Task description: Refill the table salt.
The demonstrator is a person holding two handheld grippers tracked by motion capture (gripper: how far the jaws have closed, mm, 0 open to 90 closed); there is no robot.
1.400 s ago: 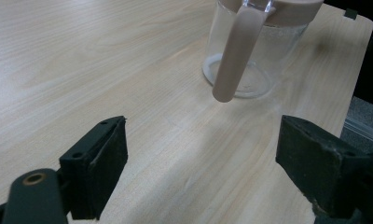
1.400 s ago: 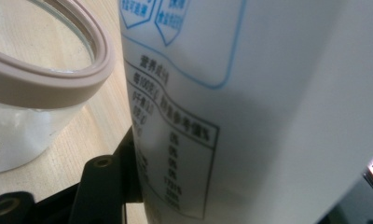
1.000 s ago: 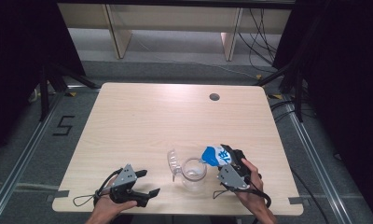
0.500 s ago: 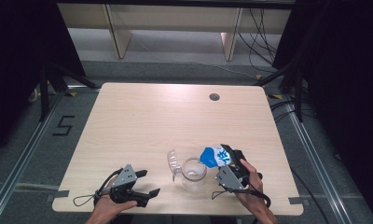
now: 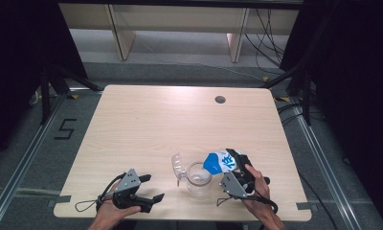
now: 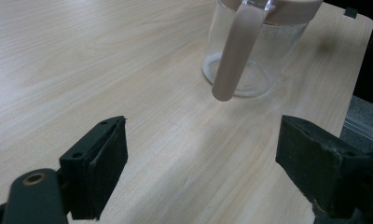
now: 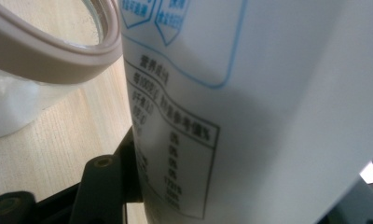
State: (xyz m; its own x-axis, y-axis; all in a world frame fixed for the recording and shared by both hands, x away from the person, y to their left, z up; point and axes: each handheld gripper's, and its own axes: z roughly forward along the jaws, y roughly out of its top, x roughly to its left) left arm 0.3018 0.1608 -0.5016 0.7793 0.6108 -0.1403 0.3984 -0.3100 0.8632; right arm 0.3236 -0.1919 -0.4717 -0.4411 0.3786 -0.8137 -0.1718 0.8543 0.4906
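Objects: one carton (image 5: 220, 161), one pitcher (image 5: 197, 175), two grippers.

My blue-and-white carton (image 5: 219, 162) is tilted, its top leaning toward nine o'clock over the mouth of the clear glass jug (image 5: 197, 178). The jug stands upright near the bench's front edge (beige rim and handle, open lid at its ten o'clock).
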